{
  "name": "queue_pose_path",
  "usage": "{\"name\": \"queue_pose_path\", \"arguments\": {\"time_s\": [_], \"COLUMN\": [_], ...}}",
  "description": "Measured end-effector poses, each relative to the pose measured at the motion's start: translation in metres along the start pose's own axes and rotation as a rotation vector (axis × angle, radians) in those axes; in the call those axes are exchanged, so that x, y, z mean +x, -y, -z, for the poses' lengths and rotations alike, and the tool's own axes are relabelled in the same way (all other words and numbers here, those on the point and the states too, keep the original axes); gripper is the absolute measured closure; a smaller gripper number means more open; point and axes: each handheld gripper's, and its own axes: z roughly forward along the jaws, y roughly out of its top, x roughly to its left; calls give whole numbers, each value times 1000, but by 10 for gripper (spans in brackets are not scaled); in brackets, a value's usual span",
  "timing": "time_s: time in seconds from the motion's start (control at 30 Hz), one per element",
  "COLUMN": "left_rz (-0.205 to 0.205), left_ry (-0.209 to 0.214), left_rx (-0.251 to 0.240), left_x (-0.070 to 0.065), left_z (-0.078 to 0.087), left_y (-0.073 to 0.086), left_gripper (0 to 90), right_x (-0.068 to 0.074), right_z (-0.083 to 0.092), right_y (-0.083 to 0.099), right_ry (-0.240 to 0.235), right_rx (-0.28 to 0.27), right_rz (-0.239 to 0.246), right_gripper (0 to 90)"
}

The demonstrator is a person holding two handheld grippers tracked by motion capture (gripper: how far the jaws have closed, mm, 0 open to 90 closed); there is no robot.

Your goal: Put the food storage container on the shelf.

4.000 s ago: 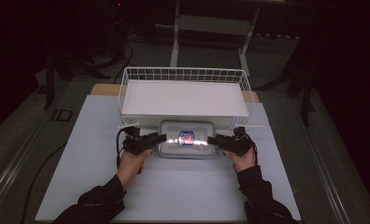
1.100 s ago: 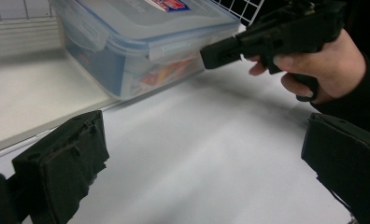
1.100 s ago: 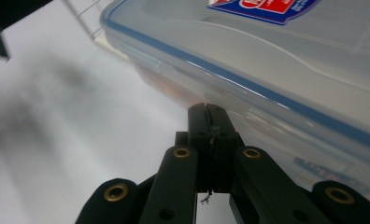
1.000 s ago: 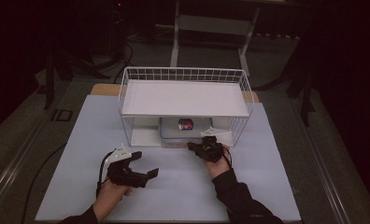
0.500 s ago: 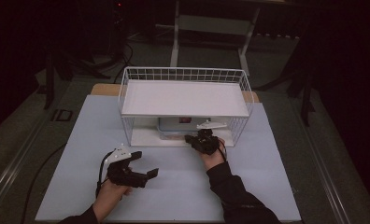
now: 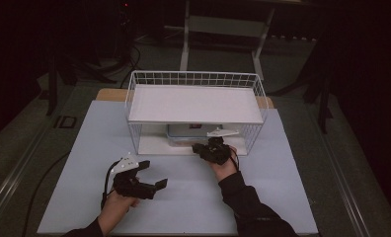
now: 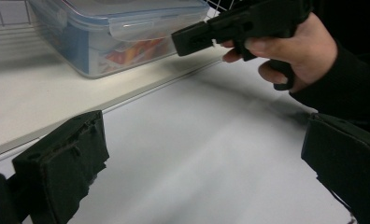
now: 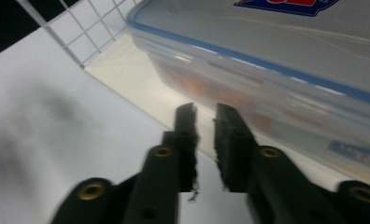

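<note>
Under the rack [image 6: 196, 79], right gripper [image 6: 211, 149] fingers just parted beside the container [image 6: 181, 132].

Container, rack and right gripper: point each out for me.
container [image 7: 127, 35], left gripper view, on its clear front wall
rack [image 6: 193, 79], high view, on its back wire rim
right gripper [image 8: 205, 114], right gripper view, between its two fingertips
</note>
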Motion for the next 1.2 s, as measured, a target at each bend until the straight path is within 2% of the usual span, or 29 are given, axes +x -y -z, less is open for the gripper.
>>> {"name": "queue_pose_path", "arguments": {"time_s": [0.03, 0.1, 0.23, 0.27, 0.47, 0.7, 0.77, 1.0, 1.2], "left_rz": [1, -2, -8, -9, -13, -22, -27, -44, -49], "left_ry": [2, 5, 9, 8, 15, 24, 24, 33, 35], "left_rx": [0, -1, -6, -8, -15, -9, -9, -3, -7], "left_x": [0, -1, -2, -2, -4, -6, -7, -10, -12], "left_z": [0, 0, 1, 1, 3, 4, 4, 6, 10], "left_y": [0, 0, -1, -1, -1, -1, 0, 1, 2], "left_gripper": [1, 0, 0, 1, 1, 1, 0, 1, 1], "right_x": [0, 3, 11, 14, 22, 23, 24, 22, 25], "right_z": [0, 7, 21, 28, 50, 69, 76, 93, 113], "right_y": [0, 2, 6, 9, 20, 38, 46, 60, 73], "right_ry": [0, -8, -14, -13, -65, -66, -56, -66, -42], "right_rx": [0, -13, -18, -22, -63, -84, -79, -95, -114], "right_rz": [0, 1, 34, 46, 51, 58, 81, 79, 112], "right_gripper": [726, 640, 493, 433, 258, 195, 162, 152, 152]}}
